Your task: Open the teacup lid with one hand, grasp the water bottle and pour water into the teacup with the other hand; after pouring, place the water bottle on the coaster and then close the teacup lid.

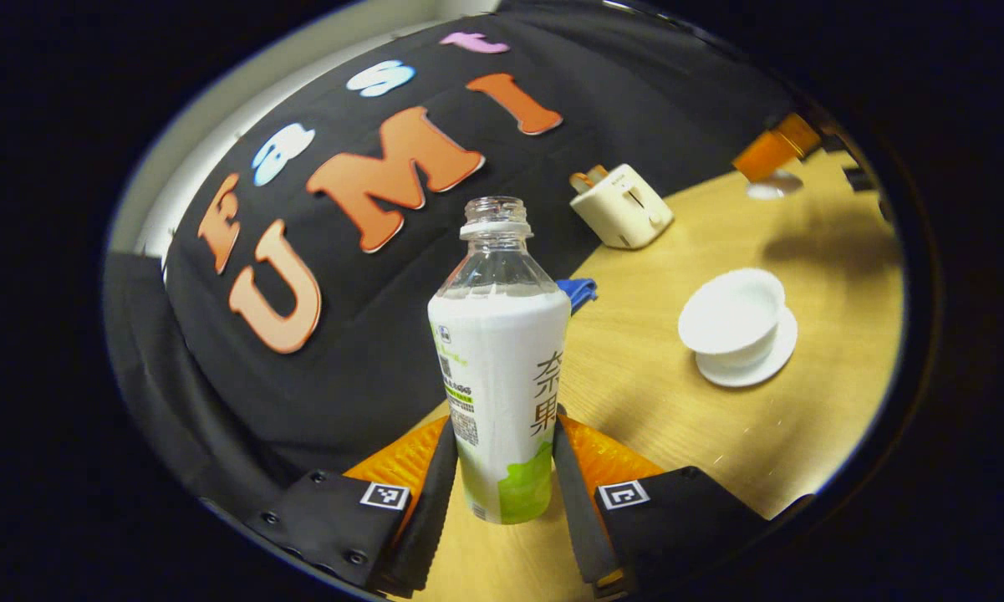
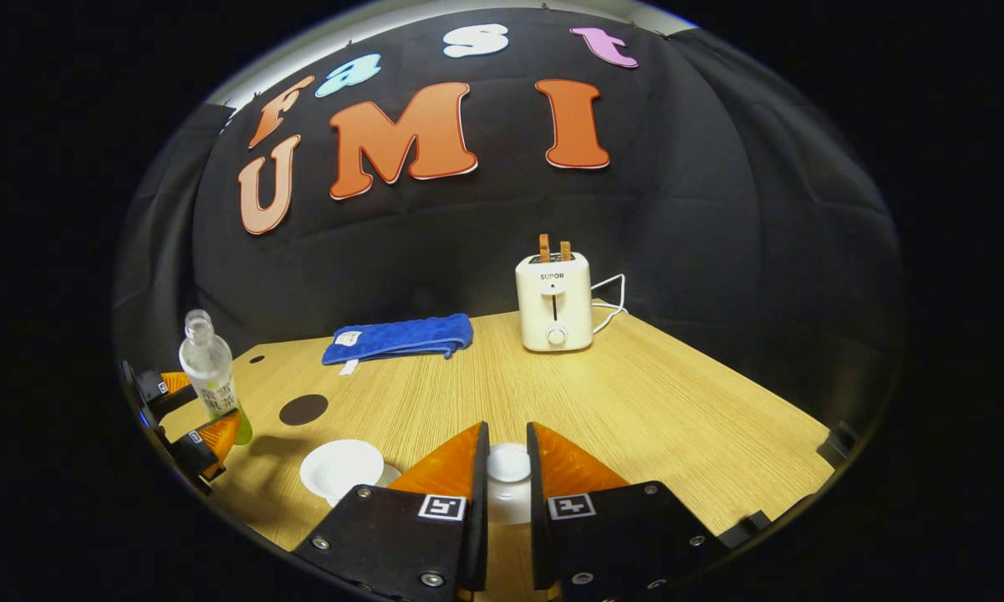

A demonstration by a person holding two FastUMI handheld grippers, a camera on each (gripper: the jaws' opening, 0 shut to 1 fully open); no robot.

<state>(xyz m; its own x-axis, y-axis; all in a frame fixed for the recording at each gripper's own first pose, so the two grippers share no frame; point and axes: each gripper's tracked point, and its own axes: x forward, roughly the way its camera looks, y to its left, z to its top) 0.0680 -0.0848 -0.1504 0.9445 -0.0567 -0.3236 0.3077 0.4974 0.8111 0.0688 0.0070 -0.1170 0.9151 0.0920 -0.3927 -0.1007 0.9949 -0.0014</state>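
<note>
My left gripper (image 1: 503,435) is shut on an uncapped water bottle (image 1: 502,368) with a white and green label. The bottle stands nearly upright and its clear neck holds water. To its right, the open white teacup (image 1: 734,316) sits on its saucer on the wooden table (image 1: 635,393). My right gripper (image 2: 506,435) is shut on the teacup's white lid (image 2: 508,464) and holds it above the table, right of the teacup (image 2: 341,468). Behind the teacup lies the dark round coaster (image 2: 303,410), with the bottle (image 2: 209,372) to its left.
A cream toaster (image 2: 554,301) with two slices in it stands at the back of the table, its cord trailing right. A folded blue cloth (image 2: 397,337) lies along the back edge to its left. The black cloth wall closes the back.
</note>
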